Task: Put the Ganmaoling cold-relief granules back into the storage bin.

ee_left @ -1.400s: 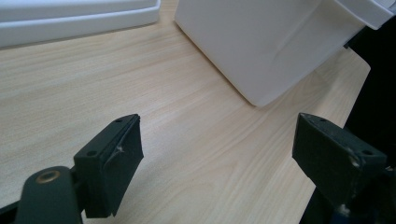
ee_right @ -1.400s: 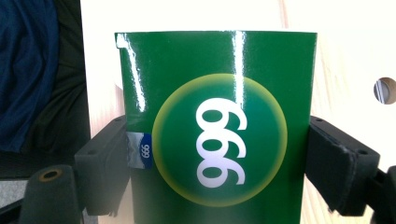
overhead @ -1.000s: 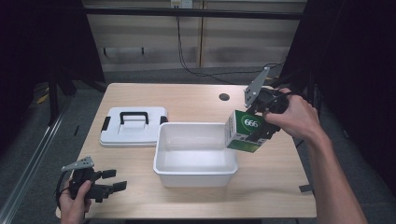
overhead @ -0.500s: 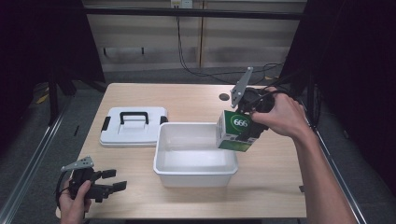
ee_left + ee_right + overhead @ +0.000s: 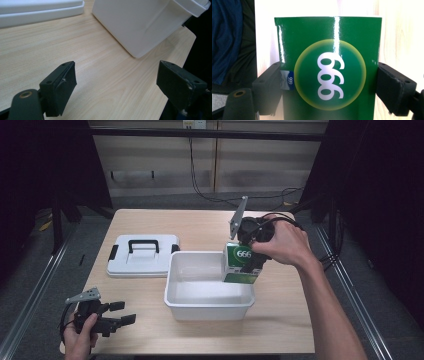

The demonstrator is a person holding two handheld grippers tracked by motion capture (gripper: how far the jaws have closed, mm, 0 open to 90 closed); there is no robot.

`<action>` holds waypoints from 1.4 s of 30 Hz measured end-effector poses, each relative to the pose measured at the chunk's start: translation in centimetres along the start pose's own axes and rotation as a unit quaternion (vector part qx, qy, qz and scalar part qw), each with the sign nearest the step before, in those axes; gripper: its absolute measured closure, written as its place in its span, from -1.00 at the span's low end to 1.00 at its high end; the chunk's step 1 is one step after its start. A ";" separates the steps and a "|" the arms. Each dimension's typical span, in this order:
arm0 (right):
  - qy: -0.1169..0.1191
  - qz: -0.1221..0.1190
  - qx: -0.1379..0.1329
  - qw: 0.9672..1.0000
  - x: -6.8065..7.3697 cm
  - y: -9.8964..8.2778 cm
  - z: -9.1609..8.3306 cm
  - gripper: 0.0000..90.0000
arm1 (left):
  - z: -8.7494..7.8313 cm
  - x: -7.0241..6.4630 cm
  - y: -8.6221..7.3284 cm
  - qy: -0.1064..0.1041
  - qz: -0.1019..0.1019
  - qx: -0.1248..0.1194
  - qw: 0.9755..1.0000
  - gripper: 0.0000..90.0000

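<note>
I have the green carton [image 5: 241, 263] clamped in my right gripper [image 5: 251, 257]; in the right gripper view its two black jaws press the carton's [image 5: 328, 67] sides, the "666" roundel square between them. In the high view the carton hangs tilted over the white bin [image 5: 209, 306], at the bin's 2 o'clock corner, its lower end already dipping below the rim. Whether it touches the bin's floor I cannot tell.

My left gripper [image 5: 120, 317] sits at the table's [image 5: 150, 340] 7 o'clock corner, jaws spread wide and holding nothing. In the left gripper view those jaws frame bare wood, with the bin's outer wall [image 5: 140, 22] up at 1 o'clock.

The white lid [image 5: 142, 255] with its black handle lies flat on the table just beside the bin, at the bin's 10 o'clock, so the bin stands open.

As I judge it, I am about midway: the carton is picked up and carried over the bin. Left to do is lowering it to the floor, opening the right jaws, and drawing clear. Probably the lid goes on afterward, which may be the left gripper's job.
</note>
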State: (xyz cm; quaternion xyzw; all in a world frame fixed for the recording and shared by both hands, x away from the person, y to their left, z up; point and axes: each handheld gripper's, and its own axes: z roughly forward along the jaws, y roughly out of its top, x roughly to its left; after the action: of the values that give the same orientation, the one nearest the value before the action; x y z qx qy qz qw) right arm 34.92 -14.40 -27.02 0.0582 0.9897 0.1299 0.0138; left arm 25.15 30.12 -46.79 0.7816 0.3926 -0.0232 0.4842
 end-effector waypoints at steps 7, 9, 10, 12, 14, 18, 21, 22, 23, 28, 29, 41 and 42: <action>0.002 -0.006 0.017 1.000 -0.3 0.7 1.1 -0.64 | 0.0 0.0 0.0 0.000 0.000 -0.001 1.000 -0.64; 0.005 -0.004 0.020 1.000 -0.3 0.8 1.5 -0.64 | 0.0 0.0 0.0 0.000 0.000 -0.001 1.000 -0.64; 0.008 -0.005 0.024 1.000 -0.3 1.0 2.0 -0.64 | -0.1 0.0 0.0 0.000 -0.001 -0.003 1.000 -0.64; 0.007 -0.007 0.027 1.000 -0.4 1.1 2.2 -0.64 | -0.1 0.0 0.0 0.000 0.000 -0.003 1.000 -0.64; 0.009 -0.007 0.034 0.999 -0.4 1.4 2.8 -0.64 | -0.1 0.0 0.0 0.000 0.000 -0.003 1.000 -0.64; 0.013 -0.012 0.038 0.999 -0.7 1.7 3.5 -0.64 | -0.1 0.0 0.0 -0.001 -0.001 -0.004 1.000 -0.64; 0.014 -0.012 0.045 0.999 -0.7 1.8 3.8 -0.64 | -0.1 0.0 0.0 -0.001 -0.002 -0.004 1.000 -0.64; 0.016 -0.009 0.049 0.999 -0.7 1.9 4.3 -0.64 | -0.1 0.0 0.0 -0.001 0.000 -0.004 1.000 -0.64; 0.016 -0.009 0.049 0.999 -0.7 1.9 4.3 -0.64 | -0.1 0.0 0.0 -0.001 0.000 -0.004 1.000 -0.64; 0.016 -0.008 0.064 0.998 -1.0 1.5 5.6 -0.65 | -0.1 0.0 0.0 -0.001 0.000 -0.003 1.000 -0.64; 0.020 -0.007 0.061 0.998 -1.1 1.4 5.9 -0.65 | -0.1 0.0 0.0 -0.001 0.001 -0.003 1.000 -0.64; 0.026 -0.012 0.068 0.997 -1.2 1.1 7.7 -0.65 | 0.0 -0.1 0.0 0.000 0.001 -0.001 1.000 -0.64; 0.027 -0.010 0.066 0.997 -1.3 1.0 8.1 -0.65 | 0.0 -0.1 0.0 0.000 0.001 -0.001 1.000 -0.64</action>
State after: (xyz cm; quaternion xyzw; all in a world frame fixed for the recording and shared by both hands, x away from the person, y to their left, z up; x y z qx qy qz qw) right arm 36.62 -11.55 -34.62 0.0452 0.9967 0.0659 -0.0153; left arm 25.10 30.11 -46.75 0.7814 0.3920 -0.0219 0.4849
